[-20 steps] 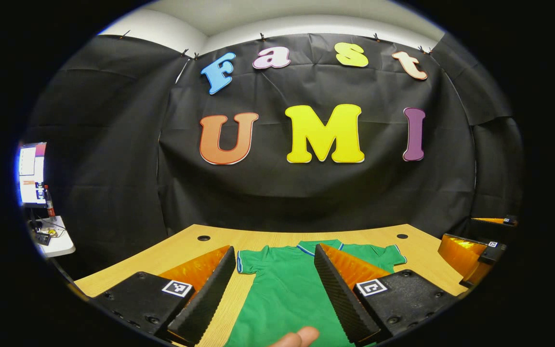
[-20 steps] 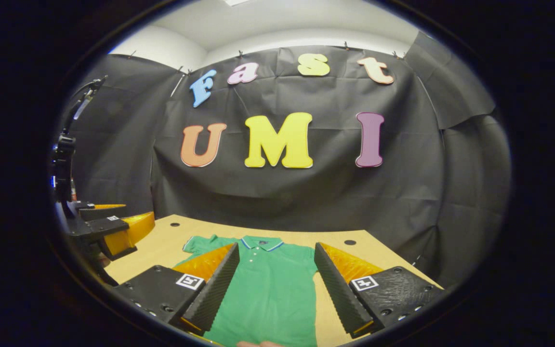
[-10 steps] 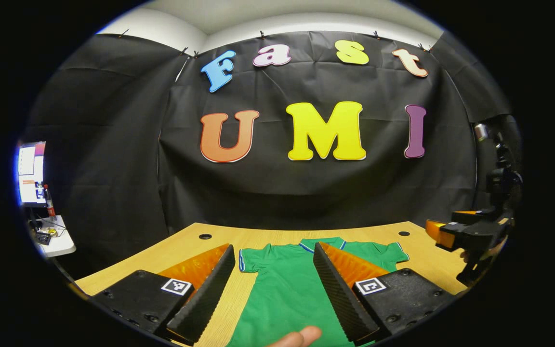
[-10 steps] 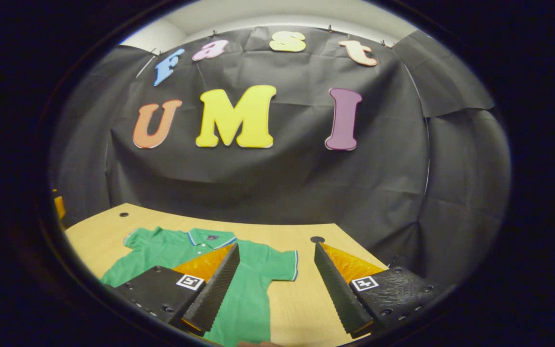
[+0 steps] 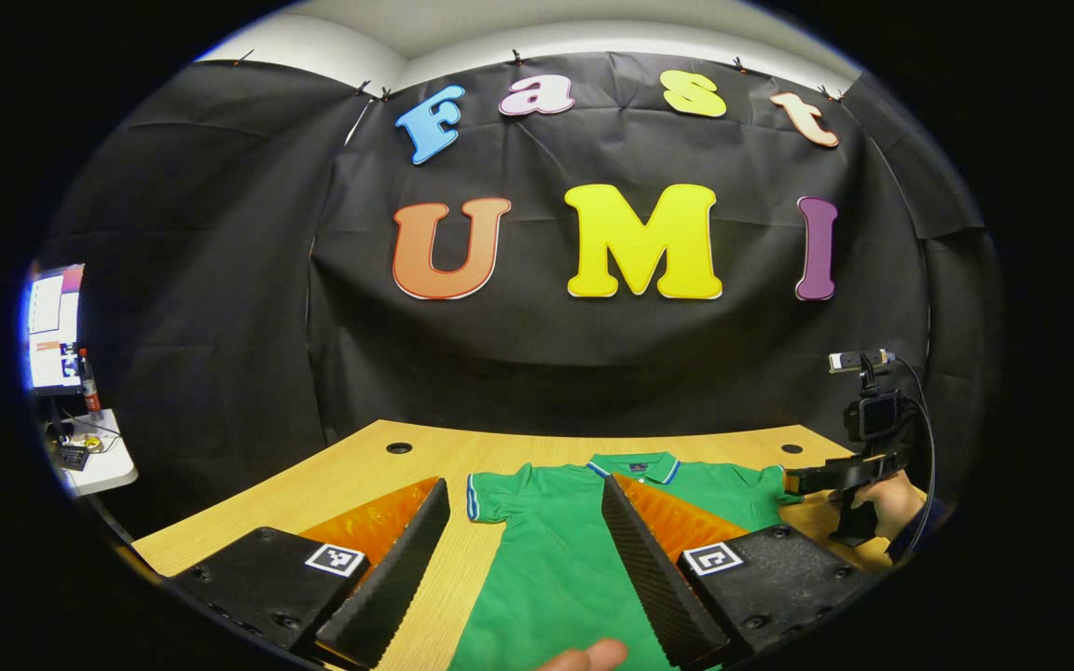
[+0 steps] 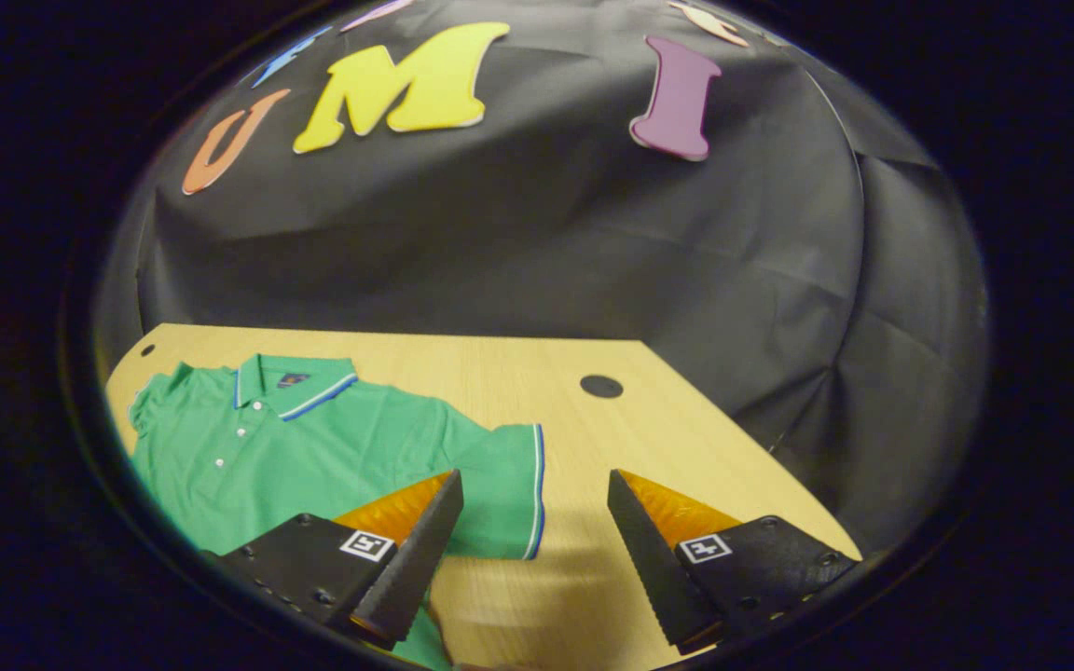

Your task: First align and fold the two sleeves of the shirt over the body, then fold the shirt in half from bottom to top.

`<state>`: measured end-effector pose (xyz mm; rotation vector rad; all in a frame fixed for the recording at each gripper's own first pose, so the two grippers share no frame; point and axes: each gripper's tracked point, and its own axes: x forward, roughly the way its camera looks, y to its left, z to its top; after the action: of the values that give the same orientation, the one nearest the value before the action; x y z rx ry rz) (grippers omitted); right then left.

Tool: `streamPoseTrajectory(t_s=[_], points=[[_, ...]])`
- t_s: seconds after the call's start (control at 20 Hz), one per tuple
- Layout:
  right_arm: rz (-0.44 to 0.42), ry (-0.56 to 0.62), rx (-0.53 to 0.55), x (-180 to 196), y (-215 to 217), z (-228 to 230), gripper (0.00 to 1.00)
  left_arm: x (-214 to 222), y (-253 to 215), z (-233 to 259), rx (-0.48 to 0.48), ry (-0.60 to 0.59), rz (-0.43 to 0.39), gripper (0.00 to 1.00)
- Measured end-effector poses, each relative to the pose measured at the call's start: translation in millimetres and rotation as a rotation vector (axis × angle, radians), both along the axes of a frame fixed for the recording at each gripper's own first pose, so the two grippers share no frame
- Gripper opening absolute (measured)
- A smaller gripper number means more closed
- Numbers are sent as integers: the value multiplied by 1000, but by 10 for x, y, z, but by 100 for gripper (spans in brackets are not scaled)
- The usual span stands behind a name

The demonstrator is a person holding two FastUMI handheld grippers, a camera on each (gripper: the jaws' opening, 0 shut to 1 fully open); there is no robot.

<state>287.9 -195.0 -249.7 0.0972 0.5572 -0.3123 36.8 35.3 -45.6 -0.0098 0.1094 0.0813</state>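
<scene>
- Shirt (image 5: 556, 559), a green polo, lay flat and unfolded on the wooden desk (image 5: 351, 480), collar toward the black cloth wall and both short sleeves spread out to the sides.
- Left hand-held gripper (image 5: 523, 568) hovered over the shirt's lower body with its fingers spread wide and nothing between them; its view had barely changed from half a second before.
- A fingertip (image 5: 593, 655) showed at the bottom edge of the left gripper view, just behind that hand-held gripper.
- Right hand-held gripper (image 6: 532, 559) stood wide apart and empty, straddling the hem of the shirt's right sleeve (image 6: 500, 485): one finger (image 6: 411, 559) over the green cloth, the other over bare desk (image 6: 649, 438).
- Compared with half a second earlier, the right hand-held gripper had tipped downward and come closer to that sleeve, which now lay right ahead of its fingers.
- In the left gripper view, the right hand-held gripper (image 5: 803, 480) appeared far to the right, held in a hand (image 5: 887, 503), its tip at the sleeve's edge; earlier it had sat higher and farther out.
</scene>
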Motion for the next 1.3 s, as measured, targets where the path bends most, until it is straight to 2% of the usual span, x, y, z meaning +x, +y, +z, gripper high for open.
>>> streamPoseTrajectory(t_s=[0.2, 0.3, 0.4, 0.45, 0.5, 0.55, 0.6, 0.65, 0.95, 1.2, 1.3], points=[[12, 90, 123, 106, -11, -353, 93, 79, 55, -94, -2, 13, 5, 100], [4, 82, 163, 173, -63, -314, 87, 125, 78, -173, -4, 34, 9, 100], [15, 66, 224, 190, 2, -339, 51, 168, 90, -248, -16, 56, 11, 100], [23, 55, 257, 178, 21, -315, 27, 183, 91, -265, -22, 62, 9, 100], [26, 55, 282, 174, 42, -298, 20, 190, 89, -285, -25, 67, 9, 100], [35, 43, 279, 209, 36, -318, 7, 198, 105, -289, -25, 69, 12, 100], [38, 43, 280, 202, 32, -302, 7, 191, 123, -283, -23, 66, 15, 100], [35, 44, 277, 193, 43, -294, 1, 201, 132, -285, -21, 62, 16, 100], [47, -23, 159, 206, 132, 88, 1, 246, 142, -345, -26, 74, 16, 100], [128, -65, 46, 212, 486, 452, 0, 231, 205, -311, -13, 67, 29, 100], [186, -75, 3, 215, 689, 528, 1, 229, 232, -307, -3, 61, 36, 100]])
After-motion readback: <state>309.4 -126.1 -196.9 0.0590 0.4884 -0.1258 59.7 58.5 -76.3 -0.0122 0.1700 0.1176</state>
